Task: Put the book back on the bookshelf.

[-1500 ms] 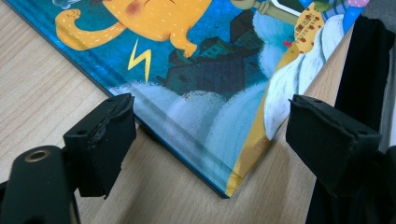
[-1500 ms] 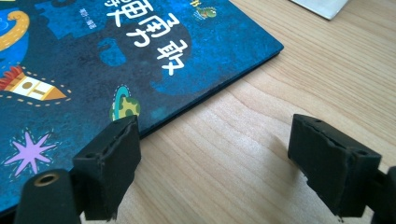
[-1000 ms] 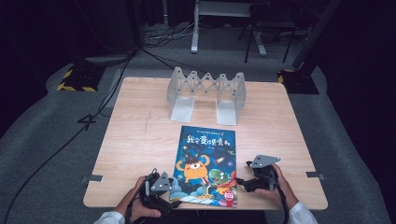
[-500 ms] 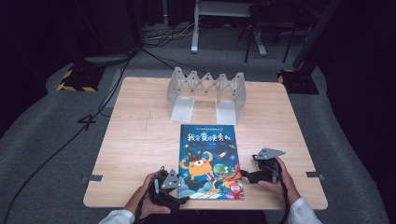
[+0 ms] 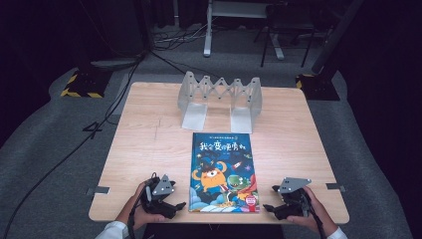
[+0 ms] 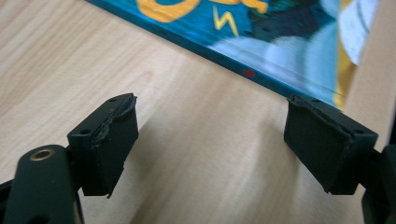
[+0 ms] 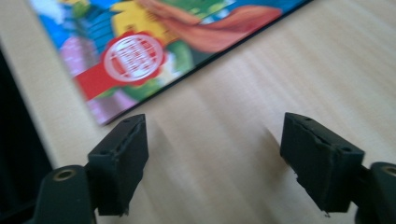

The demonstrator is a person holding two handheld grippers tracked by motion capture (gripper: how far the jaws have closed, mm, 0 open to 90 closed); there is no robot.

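A children's picture book (image 5: pixel 222 172) with a blue cover and an orange monster lies flat, cover up, on the wooden table (image 5: pixel 149 144) near its front edge. My left gripper (image 5: pixel 178 205) rests low at the book's near left corner, jaws open and pointing at the book's edge (image 6: pixel 261 42), with bare wood between them. In its own view the left gripper (image 6: pixel 210 135) holds nothing. My right gripper (image 5: pixel 266 208) sits off the near right corner, open. Its jaws have just been closing a little with nothing between them; the right gripper (image 7: pixel 210 154) faces the book's corner (image 7: pixel 154 42).
A grey metal folding book stand (image 5: pixel 220 97) stands at the back of the table, just beyond the book's far edge. The table's front edge runs right under both hands. Cables and yellow-black striped bases lie on the dark floor behind.
Both grippers have drawn back from the book's near corners, the left one to the left, the right one to the right and nearer the front edge. The book lies free.
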